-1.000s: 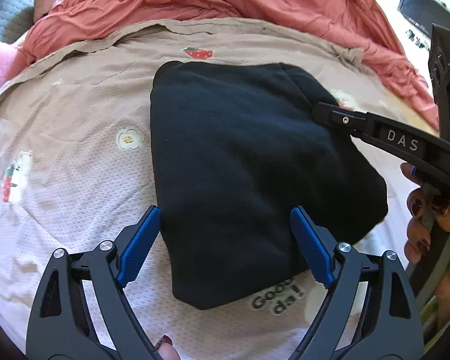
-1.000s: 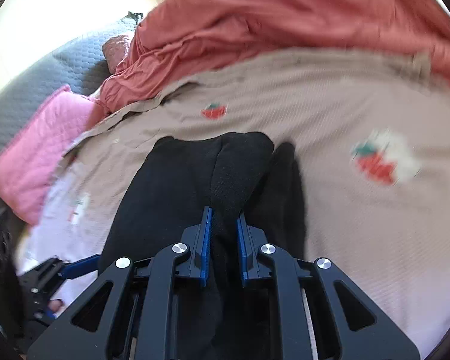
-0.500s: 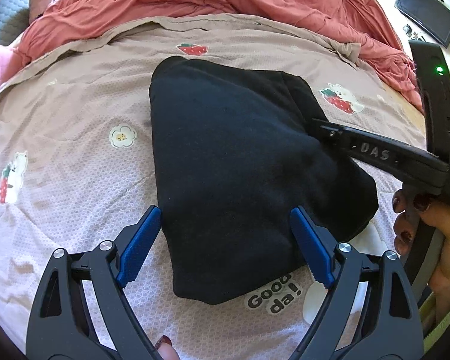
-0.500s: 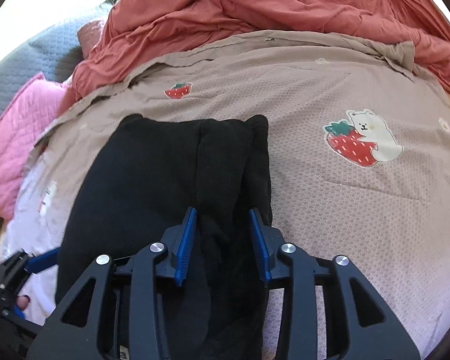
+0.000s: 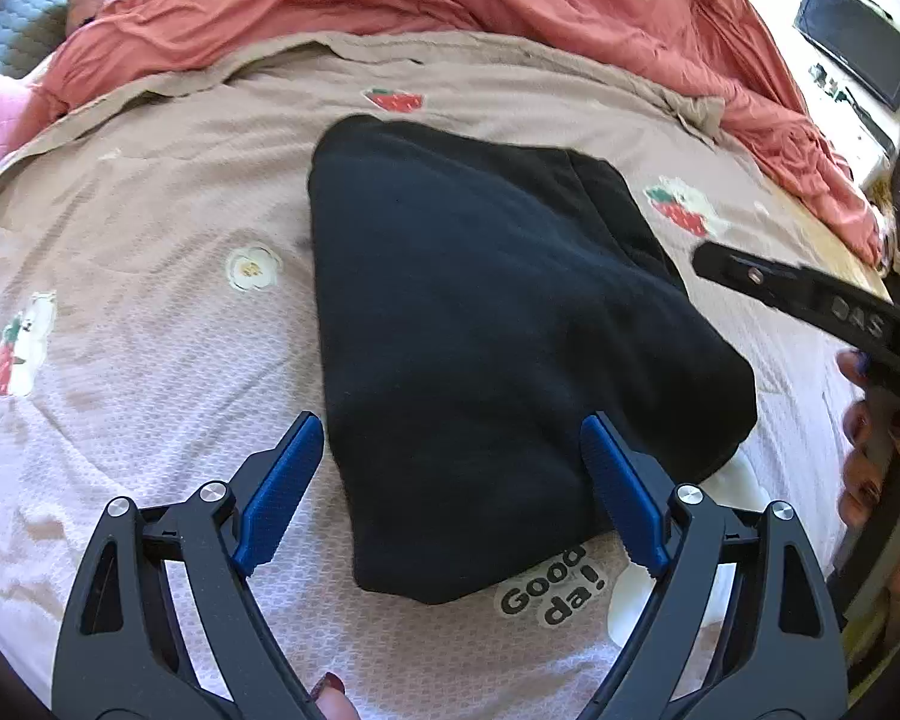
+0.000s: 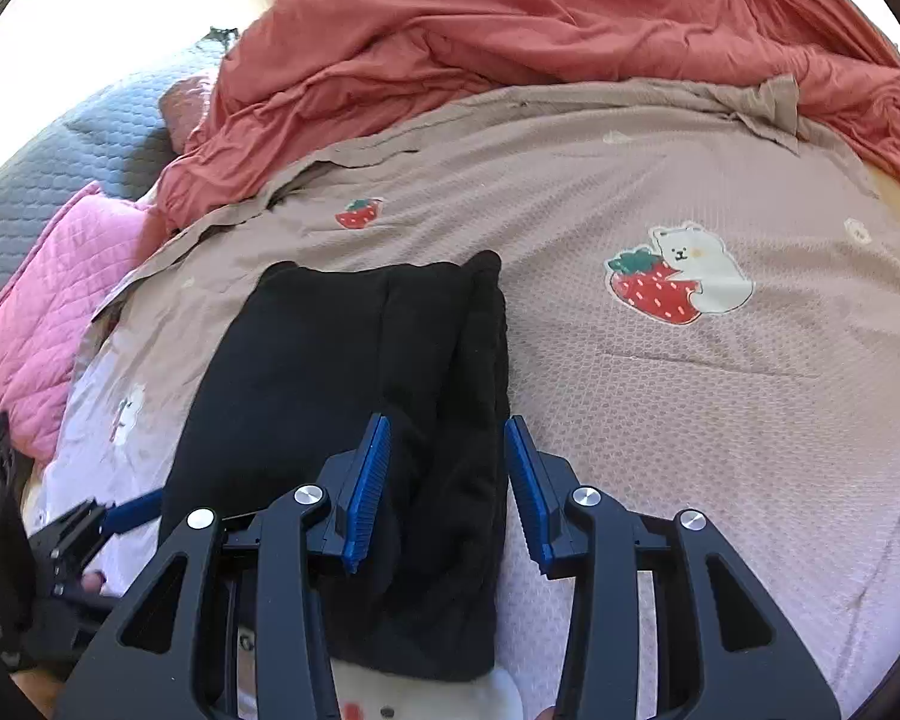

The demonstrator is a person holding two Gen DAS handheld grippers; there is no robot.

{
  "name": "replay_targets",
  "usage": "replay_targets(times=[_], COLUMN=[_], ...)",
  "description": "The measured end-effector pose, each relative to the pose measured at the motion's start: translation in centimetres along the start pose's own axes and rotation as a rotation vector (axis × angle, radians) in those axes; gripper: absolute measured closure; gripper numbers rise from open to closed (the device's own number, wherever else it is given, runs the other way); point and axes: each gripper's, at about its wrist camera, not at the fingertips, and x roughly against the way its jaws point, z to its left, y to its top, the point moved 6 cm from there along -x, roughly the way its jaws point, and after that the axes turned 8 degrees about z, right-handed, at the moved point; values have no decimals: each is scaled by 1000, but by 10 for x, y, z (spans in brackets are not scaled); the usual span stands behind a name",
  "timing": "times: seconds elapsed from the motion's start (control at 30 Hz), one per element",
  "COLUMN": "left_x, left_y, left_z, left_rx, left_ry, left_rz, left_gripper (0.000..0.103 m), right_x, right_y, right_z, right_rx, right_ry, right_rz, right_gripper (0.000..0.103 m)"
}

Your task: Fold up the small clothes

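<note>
While folded on strawberry-print blanket (image 6: 720, 420), black garment (image 5: 498, 324) looks soft, light, floppy; best pinched at doubled edge. Right gripper (image 6: 447, 480) just opened, holding nothing; left gripper (image 5: 453, 492) wide, empty.

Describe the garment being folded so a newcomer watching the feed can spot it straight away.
Start at the crumpled red duvet heaped at the far side, then come nearer onto the beige-pink bedspread printed with strawberries and bears. The black folded garment lies flat on its middle. It is the only dark, unprinted fabric there.
</note>
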Motion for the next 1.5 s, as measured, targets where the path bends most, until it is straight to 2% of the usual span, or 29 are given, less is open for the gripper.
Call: replay_targets(times=[0.23,0.53,0.57,0.6,0.63,0.7,0.8,0.87,1.1,1.5], left_x=[14,-1,-2,-3,-3,-2,1,2,-7,-11], left_y=[2,-9,-10,-10,-10,-10,-9,-9,-12,-13], left_z=[9,20,20,19,19,17,14,12,14,16], left_rx=[35,65,61,61,62,56,44,38,44,56], left_ry=[-33,-55,-53,-53,-56,-55,-59,-65,-65,-67], left_rz=[-37,22,25,27,27,26,26,23,48,59], left_gripper=[23,23,23,23,23,23,23,23,23,23], right_x=[29,1,-3,-6,-12,-15,-2,4,-11,-17], right_y=[-13,-38,-41,-44,-49,-53,-49,-53,-61,-59], right_z=[6,22,24,26,30,32,30,25,20,19], right_rx=[30,79,86,97,121,129,86,70,58,53], right_ry=[50,75,80,82,94,91,133,124,64,72], right_rz=[-8,124,136,153,197,221,194,188,229,219], right_gripper=[66,66,68,74,87,88,89,90,88,79])
